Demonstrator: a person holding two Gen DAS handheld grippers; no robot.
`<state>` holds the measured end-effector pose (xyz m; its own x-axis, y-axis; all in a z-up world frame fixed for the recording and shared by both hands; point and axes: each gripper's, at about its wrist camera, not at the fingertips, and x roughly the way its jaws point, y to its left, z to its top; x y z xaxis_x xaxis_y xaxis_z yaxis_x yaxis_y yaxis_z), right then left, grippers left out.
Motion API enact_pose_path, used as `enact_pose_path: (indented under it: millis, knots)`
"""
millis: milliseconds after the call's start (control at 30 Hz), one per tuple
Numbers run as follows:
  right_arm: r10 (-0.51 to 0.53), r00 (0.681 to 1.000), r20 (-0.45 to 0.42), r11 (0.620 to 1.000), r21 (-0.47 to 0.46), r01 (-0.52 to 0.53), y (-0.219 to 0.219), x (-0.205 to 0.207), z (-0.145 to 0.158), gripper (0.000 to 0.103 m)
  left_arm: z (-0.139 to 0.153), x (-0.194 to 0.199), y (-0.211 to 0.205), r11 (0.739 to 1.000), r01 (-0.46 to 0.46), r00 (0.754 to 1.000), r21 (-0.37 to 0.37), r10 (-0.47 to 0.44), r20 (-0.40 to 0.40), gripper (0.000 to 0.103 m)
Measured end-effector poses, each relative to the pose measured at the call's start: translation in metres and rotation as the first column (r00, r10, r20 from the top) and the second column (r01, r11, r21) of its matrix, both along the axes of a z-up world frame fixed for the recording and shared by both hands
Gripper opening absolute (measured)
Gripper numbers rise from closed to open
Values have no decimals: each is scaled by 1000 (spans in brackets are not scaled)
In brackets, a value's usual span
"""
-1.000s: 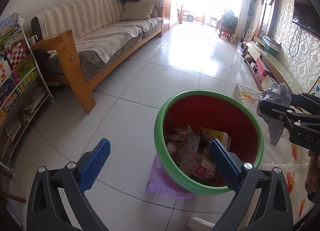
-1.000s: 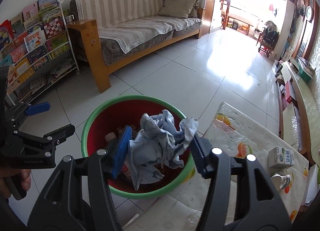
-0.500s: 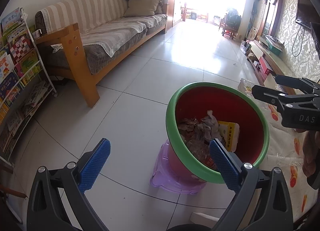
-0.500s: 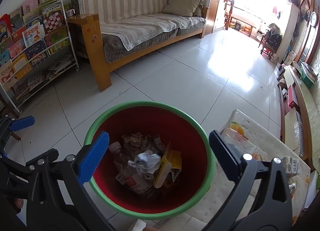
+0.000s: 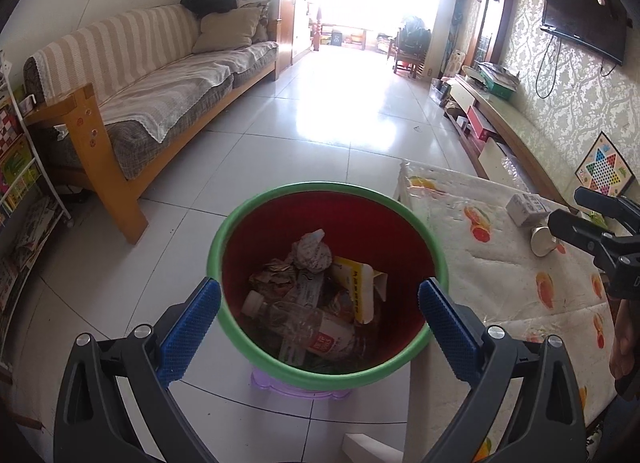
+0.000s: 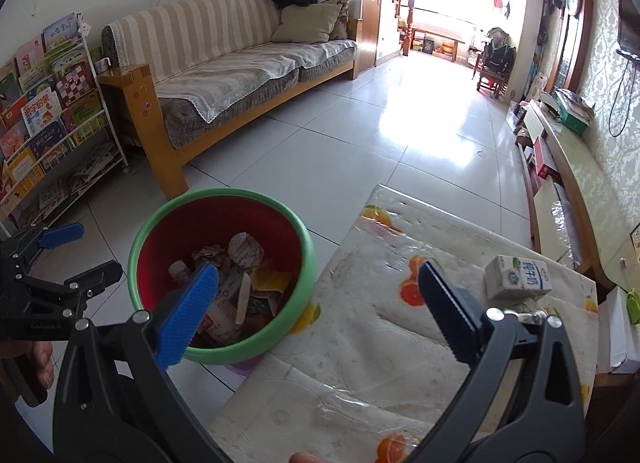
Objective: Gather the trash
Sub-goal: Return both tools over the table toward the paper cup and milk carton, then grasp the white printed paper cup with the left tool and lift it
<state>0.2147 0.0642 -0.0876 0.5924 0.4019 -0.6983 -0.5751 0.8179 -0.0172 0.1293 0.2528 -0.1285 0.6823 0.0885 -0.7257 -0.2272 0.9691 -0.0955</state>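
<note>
A red bin with a green rim (image 5: 248, 347) (image 6: 308, 251) stands on a purple stool beside the table. Inside lie a crumpled paper ball (image 5: 311, 251) (image 6: 245, 247), a yellow carton (image 5: 360, 287), a clear plastic bottle (image 5: 316, 331) and scraps. My left gripper (image 5: 319, 305) hangs open above the bin with nothing between its blue pads. My right gripper (image 6: 318, 301) is open and empty over the table's edge next to the bin. On the table lie a small milk carton (image 6: 518, 283) (image 5: 526, 209) and a paper cup (image 5: 541, 241).
The table (image 6: 360, 375) has a fruit-print plastic cover. A wooden sofa (image 5: 152, 99) lines the left wall, with a book rack (image 6: 48, 123) near it. A low TV bench (image 6: 560, 167) runs along the right wall. White tiled floor (image 5: 340, 143) stretches ahead.
My right gripper opened and dropped the crumpled paper into the bin, then moved right over the table. The left gripper shifted so the bin sits centred between its fingers.
</note>
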Motion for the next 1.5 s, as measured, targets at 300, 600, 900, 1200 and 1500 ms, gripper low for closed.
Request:
enact_pose_path:
  millis: [300, 600, 900, 1200, 1500]
  knots:
    - [-144, 989, 16, 990, -5, 144, -108, -13, 2, 98, 12, 36, -91, 984, 176, 984, -21, -177, -6, 95]
    - [-299, 954, 25, 954, -8, 299, -220, -23, -6, 98, 6, 85, -211, 914, 405, 914, -21, -405, -32, 95]
    - [-427, 904, -14, 904, 32, 427, -304, -28, -16, 98, -20, 160, -310, 826, 563, 824, 32, -558, -98, 95]
    - [-492, 869, -46, 867, 60, 494, -349, -33, -24, 98, -61, 222, -345, 779, 624, 766, 62, -594, -246, 95]
    - [-527, 846, -82, 844, 68, 532, -369, -28, -35, 98, -85, 242, -348, 807, 590, 780, 9, -567, -266, 95]
